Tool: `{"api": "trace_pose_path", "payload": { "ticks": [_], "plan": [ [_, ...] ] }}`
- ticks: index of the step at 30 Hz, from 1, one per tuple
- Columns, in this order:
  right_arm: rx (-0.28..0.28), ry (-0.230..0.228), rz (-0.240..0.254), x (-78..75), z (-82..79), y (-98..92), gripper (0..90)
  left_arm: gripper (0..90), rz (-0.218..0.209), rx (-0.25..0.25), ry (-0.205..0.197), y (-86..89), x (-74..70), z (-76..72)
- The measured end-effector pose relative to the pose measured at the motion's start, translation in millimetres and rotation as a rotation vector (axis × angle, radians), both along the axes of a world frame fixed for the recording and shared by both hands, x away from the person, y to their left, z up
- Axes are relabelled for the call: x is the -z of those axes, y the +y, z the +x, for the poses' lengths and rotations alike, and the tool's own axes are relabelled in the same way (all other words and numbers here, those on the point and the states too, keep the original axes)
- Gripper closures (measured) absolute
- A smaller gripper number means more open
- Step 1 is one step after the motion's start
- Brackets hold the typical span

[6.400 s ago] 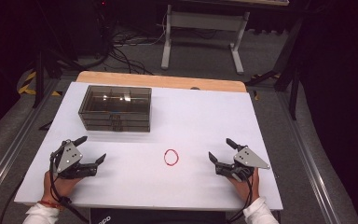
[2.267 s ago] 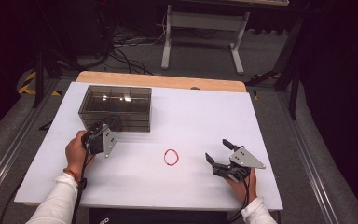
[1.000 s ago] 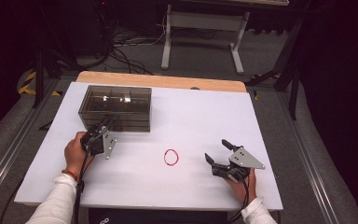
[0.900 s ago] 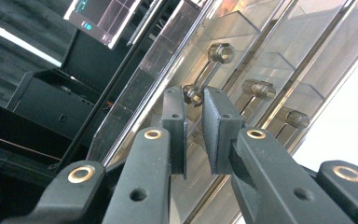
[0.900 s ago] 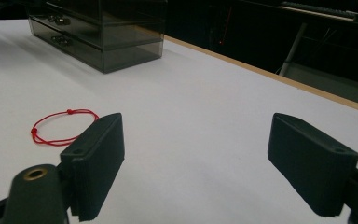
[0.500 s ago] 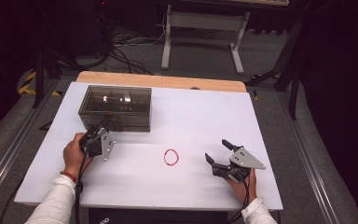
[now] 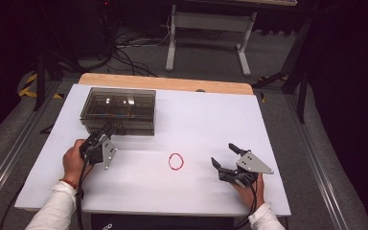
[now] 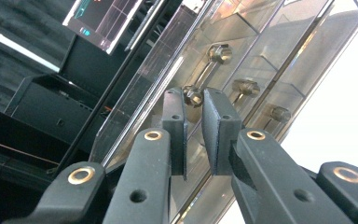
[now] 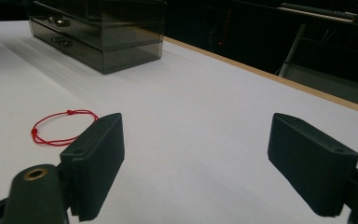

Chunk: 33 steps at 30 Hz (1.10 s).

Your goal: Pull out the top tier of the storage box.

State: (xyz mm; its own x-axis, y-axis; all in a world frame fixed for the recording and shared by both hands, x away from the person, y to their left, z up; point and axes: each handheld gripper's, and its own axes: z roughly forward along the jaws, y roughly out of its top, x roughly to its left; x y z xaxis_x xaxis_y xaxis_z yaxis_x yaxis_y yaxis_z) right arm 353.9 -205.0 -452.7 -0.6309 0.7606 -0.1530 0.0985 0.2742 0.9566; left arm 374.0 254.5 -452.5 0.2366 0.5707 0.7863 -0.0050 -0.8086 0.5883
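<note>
High view puts the smoked drawer box (image 7: 119, 110) at ten o'clock on the counter (image 7: 211, 120). Left gripper (image 8: 194, 109), jaws nearly closed around a drawer knob (image 8: 192, 94), should pull straight outward; right gripper (image 7: 225, 160) waits open near the red band (image 7: 176, 161).

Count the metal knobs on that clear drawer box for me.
4 knobs on the drawer box: one just beyond the left gripper, one above it, one to its right, one further right. More may be hidden.
</note>
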Motion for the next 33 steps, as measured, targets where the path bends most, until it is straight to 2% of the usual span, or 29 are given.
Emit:
{"api": "trace_pose_path", "payload": {
  "ticks": [10,11,12,13,14,15,16,19,22,30,33],
  "plan": [
    [-0.001,-0.003,0.001,-0.5,-0.3,0.0,19.5,80.4,0.007,0.005,-0.001,0.3,-0.5,-6.3],
    [0.0,-0.002,0.003,-0.6,-0.4,-0.2,19.5,80.4,0.025,0.016,-0.008,0.7,-1.8,-7.4],
    [0.0,-0.002,0.004,-0.7,-0.5,-0.3,19.5,80.4,0.011,0.008,0.0,0.4,-0.8,-8.9],
    [-0.001,-0.004,0.002,-0.9,-0.7,-0.4,19.5,80.4,0.021,0.015,-0.006,0.6,-1.8,-8.9],
    [-0.002,-0.007,0.001,-1.1,-0.8,-0.4,19.5,80.4,0.01,0.007,0.003,0.6,-1.2,-10.7],
    [-0.001,-0.008,0.002,-1.4,-1.3,-0.5,19.5,80.4,0.023,0.016,-0.005,0.9,-2.3,-11.1],
    [-0.001,-0.008,0.005,-1.6,-1.5,-0.7,19.5,80.3,0.009,0.009,0.004,0.8,-1.4,-12.5],
    [0.0,-0.008,0.008,-1.9,-1.9,-1.4,19.5,80.3,0.018,0.017,-0.001,1.5,-2.6,-14.8],
    [0.001,-0.008,0.009,-2.1,-1.8,-1.4,19.5,80.3,-0.001,0.01,0.011,1.4,-1.4,-16.6],
    [-0.002,-0.01,0.003,-2.3,-1.8,-1.2,19.5,80.2,-0.008,0.007,0.029,1.9,-1.3,-18.4],
    [-0.005,-0.012,0.006,-2.3,-2.0,-1.5,19.4,79.8,-0.022,0.016,0.054,3.1,-1.3,-18.1]
  ]
}}
